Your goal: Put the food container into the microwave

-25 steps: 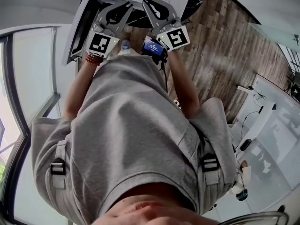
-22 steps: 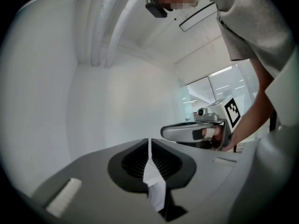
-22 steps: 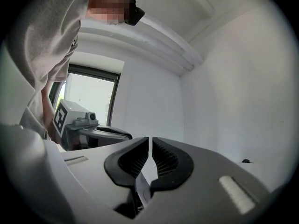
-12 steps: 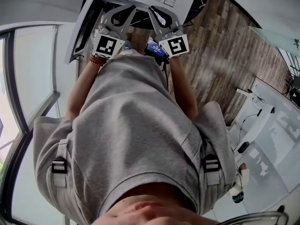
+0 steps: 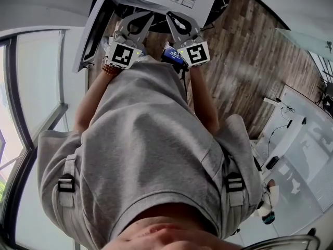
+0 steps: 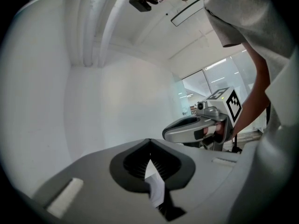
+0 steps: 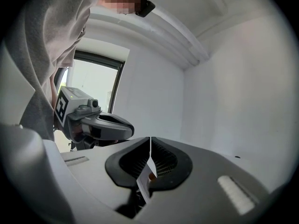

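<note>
- Right gripper has come a bit nearer; its jaws have just been closing and now meet on nothing. Left gripper is closed, empty too.
- Where's the container?
- Not in sight. Probably light, stiff, slippery; squeeze its sides gently.

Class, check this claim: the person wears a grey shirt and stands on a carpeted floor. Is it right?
No. The floor is made of wooden planks, not carpet, as the head view shows. The shirt is indeed grey.
</note>
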Motion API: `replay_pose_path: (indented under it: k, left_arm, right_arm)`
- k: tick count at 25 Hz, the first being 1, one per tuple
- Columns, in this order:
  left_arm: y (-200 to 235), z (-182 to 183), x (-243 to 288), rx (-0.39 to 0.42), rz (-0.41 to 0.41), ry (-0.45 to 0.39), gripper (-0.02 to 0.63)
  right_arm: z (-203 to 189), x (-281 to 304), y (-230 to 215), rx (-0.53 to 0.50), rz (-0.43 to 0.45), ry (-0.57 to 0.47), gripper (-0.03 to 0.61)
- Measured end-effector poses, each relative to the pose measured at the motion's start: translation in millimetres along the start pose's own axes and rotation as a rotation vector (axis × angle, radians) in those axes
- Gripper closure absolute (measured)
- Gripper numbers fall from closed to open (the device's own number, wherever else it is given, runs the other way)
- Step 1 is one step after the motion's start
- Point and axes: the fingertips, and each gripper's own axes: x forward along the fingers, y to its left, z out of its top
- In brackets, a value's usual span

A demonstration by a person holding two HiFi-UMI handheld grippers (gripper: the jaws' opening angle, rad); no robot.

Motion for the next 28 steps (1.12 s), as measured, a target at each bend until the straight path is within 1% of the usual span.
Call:
replay_pose_path:
  k: [7,15,20,28]
  left_arm:
    - [0.7,-3.0,-0.7,0.019,-0.006,0.004,0.614]
    - [-2.2,-0.8,-0.2,0.016,-0.006,-0.012,0.614]
    - [-3.1,-3.8,-1.2,0.023,-0.005,-0.003,0.612]
    - [-4.4,-3.3,-0.4,0.013,-0.006,-0.008,0.614]
  right_arm:
    - [-2.9,-5.2,1.5,-0.008,-0.013,0.011,0.564]
    - [-4.3,-8.6,5.2,-0.012,-0.015,0.013,0.565]
    - [-5.6,-9.9,5.9,-0.008,-0.016,0.012,0.565]
    - [-6.6,-9.4,6.3,-0.014,-0.018,0.01,0.565]
